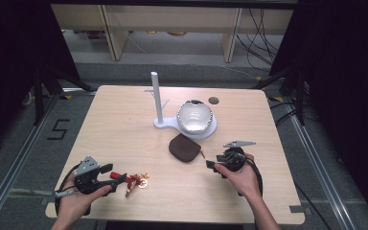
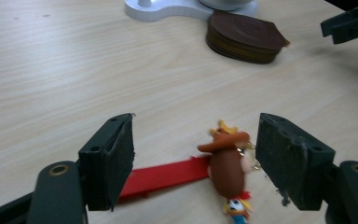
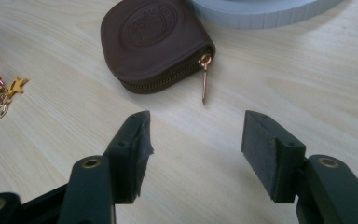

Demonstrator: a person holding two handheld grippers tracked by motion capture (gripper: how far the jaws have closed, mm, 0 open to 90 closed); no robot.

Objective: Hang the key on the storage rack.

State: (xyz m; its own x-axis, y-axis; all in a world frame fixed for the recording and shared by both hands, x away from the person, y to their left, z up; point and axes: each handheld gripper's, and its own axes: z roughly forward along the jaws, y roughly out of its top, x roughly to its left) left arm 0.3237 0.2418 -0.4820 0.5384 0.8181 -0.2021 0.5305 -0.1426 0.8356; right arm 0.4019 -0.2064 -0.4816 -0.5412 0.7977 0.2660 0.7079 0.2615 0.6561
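The keychain (image 2: 228,170), a small brown figure with a hat on a red strap (image 2: 168,175) and a gold ring, lies flat on the wooden table (image 1: 124,124) near its front left edge. The left gripper (image 1: 120,178) straddles it with jaws spread wide, one pad close beside the figure's ring side, the other over the strap; neither pad presses on it. In the high view the keychain (image 1: 136,181) has bare tabletop on its far side and to the right.

The right gripper (image 3: 193,140) hovers released over bare wood, nothing between its jaws, just short of the zipper pull (image 3: 205,79) of a brown zip pouch (image 3: 156,39). The pouch carries a round embossed seal; its lettering is too faint to read. Behind the pouch a white stand (image 1: 159,100) with an upright post holds a shiny bowl (image 1: 194,116). The front right part of the table is open. On the floor at left, black tape forms a "5" (image 1: 58,129)
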